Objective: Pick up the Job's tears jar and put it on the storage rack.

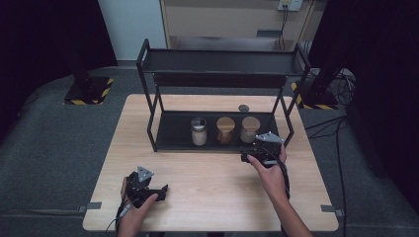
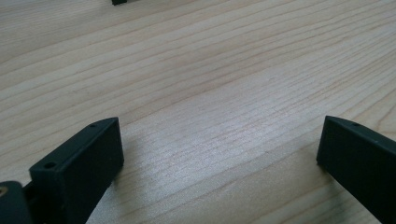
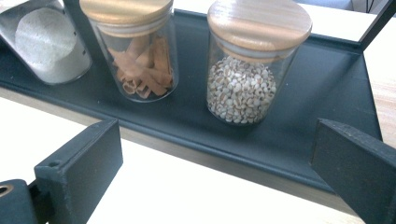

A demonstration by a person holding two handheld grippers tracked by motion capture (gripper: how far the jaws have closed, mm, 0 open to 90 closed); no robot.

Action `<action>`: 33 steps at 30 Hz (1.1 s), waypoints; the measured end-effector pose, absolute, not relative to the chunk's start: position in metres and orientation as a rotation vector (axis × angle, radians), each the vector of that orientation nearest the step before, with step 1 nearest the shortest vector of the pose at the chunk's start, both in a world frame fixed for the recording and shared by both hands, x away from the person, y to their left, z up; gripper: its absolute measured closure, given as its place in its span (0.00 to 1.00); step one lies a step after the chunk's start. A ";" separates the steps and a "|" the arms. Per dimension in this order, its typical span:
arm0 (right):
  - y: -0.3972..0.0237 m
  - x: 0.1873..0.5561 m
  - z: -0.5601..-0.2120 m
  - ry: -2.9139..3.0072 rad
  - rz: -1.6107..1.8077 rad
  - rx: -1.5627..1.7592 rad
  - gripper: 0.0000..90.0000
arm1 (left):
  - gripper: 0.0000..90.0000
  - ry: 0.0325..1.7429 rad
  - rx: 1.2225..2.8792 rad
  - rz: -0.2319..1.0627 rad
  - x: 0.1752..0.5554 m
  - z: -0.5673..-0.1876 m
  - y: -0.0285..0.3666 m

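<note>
Lab, black curtains (image 1: 44, 34), hazard-taped stands (image 1: 89, 91)

Light wooden table (image 1: 207, 182), rectangular, pale grain, standing on grey carpeted floor (image 1: 49, 148). Black curtains (image 1: 44, 34) at left and right sides. White wall panel (image 1: 131, 27) at rear centre, beside a beige cabinet (image 1: 222, 19) with a wall socket (image 1: 290, 5) above and cables hanging down. Two black stand bases (image 1: 89, 89) edged with yellow-black hazard tape, one either side. Black cables (image 1: 341, 138) trailing over floor at right. Even overhead lighting.
</note>
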State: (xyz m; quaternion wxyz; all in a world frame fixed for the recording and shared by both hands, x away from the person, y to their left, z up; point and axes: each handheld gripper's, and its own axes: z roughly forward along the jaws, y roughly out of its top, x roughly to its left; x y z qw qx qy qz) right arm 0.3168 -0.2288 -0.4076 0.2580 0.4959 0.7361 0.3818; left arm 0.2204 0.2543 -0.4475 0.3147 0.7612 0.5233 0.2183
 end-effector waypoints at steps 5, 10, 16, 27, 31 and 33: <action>-0.231 0.311 -0.408 2.006 1.040 1.335 0.03 | 0.00 1.379 2.006 0.575 0.220 -0.448 0.254; -0.234 0.306 -0.409 2.015 1.050 1.326 0.03 | 0.00 1.379 2.006 0.575 0.220 -0.447 0.254; -0.236 0.300 -0.411 2.029 1.052 1.313 0.03 | 0.00 1.379 2.006 0.575 0.220 -0.448 0.254; -0.238 0.291 -0.410 2.051 1.062 1.278 0.03 | 0.00 1.379 2.006 0.575 0.220 -0.448 0.254; -0.241 0.288 -0.411 2.054 1.068 1.269 0.02 | 0.00 1.379 2.006 0.575 0.220 -0.447 0.254; -0.243 0.286 -0.411 2.053 1.069 1.272 0.02 | 0.00 1.379 2.006 0.575 0.220 -0.447 0.254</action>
